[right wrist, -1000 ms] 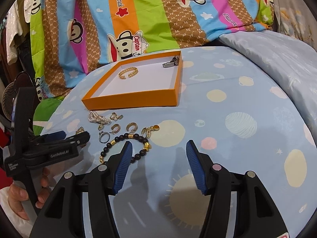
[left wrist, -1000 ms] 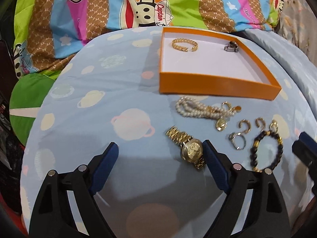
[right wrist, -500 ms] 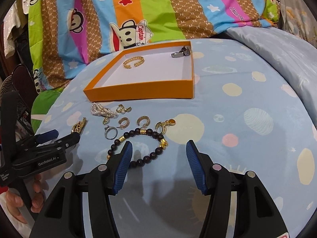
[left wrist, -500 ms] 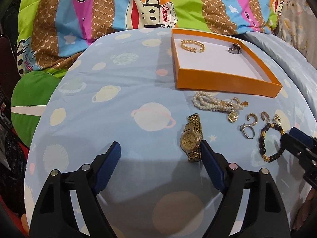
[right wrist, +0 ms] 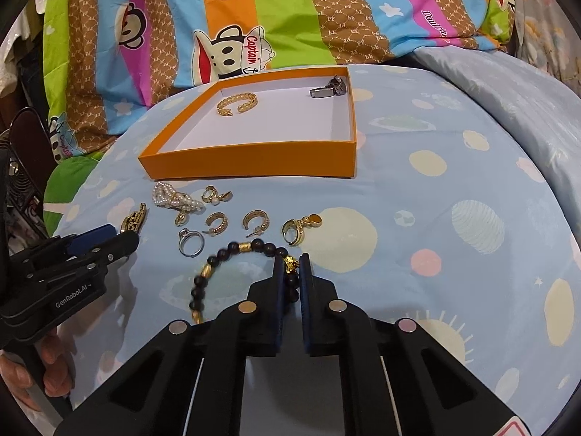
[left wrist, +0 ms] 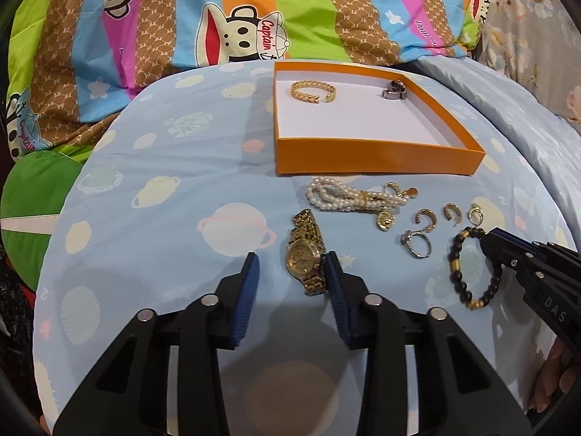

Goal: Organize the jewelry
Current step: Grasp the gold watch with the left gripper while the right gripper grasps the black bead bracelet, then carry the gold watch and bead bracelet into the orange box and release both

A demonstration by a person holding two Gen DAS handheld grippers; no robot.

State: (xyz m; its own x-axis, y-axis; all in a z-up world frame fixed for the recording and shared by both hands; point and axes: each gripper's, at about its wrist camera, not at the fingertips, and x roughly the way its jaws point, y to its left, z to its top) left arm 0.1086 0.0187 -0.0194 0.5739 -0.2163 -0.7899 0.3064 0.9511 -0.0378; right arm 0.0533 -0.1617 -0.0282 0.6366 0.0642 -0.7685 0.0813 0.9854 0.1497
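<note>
Right gripper [right wrist: 291, 272]: pinched the beaded bracelet [right wrist: 232, 250], likely bound for the orange tray [right wrist: 254, 165].
Left gripper [left wrist: 292, 276]: spread beside the gold watch [left wrist: 304, 254].

Right gripper [right wrist: 291, 267]: we have narrowed its fingers from wide apart to closed on the bead bracelet [right wrist: 232, 247], gripping at the gold charm.
Left gripper [left wrist: 292, 265]: we have brought its fingers closer together; the gold watch [left wrist: 305, 254] now lies between them, against the finger at 3 o'clock.
</note>
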